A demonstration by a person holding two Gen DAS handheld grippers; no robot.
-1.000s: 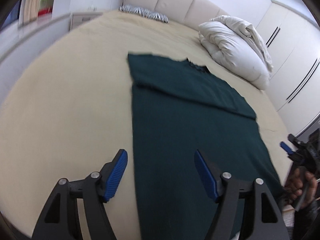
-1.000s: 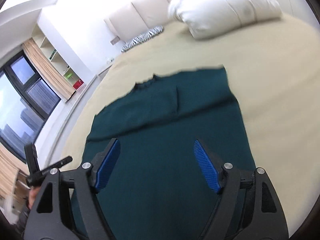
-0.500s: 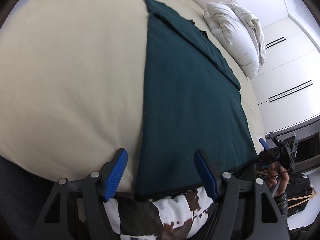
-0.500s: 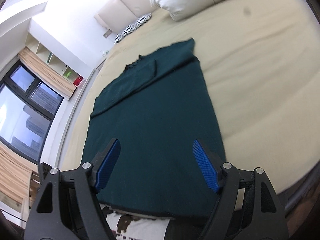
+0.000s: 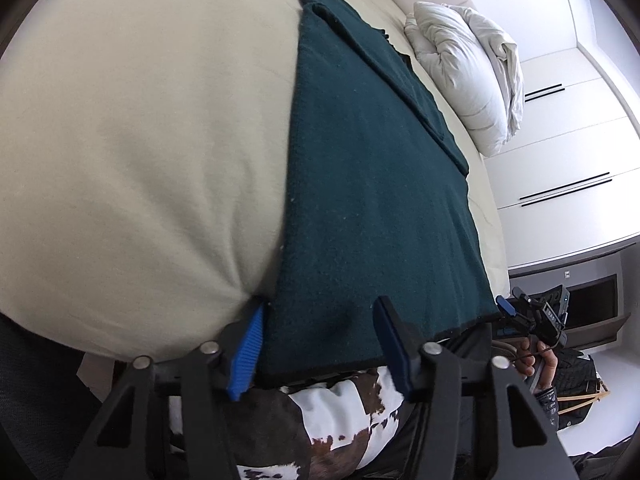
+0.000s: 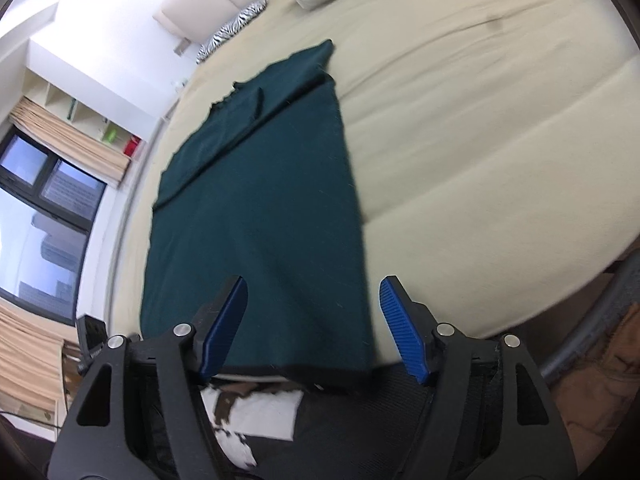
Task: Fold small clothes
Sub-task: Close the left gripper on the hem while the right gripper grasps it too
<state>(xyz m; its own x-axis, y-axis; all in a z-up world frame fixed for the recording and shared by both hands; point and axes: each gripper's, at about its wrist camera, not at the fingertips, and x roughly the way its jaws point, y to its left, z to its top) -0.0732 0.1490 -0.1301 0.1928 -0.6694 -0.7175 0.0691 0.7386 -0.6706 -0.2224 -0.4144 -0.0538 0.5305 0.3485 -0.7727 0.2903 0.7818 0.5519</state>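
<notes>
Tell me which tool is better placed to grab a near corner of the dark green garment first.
Left. The left tool already straddles the dark green knit garment's near left corner, one finger pressing the beige bed beside its edge. The right tool is open around its corner but looks slightly short.

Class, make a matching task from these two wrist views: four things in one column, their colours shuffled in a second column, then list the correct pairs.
Column 1:
1. garment
2. bed sheet
3. duvet
4. gripper pads

Column 2:
A. white
B. blue
C. dark green
D. beige

Pairs: 1-C, 2-D, 3-A, 4-B
</notes>
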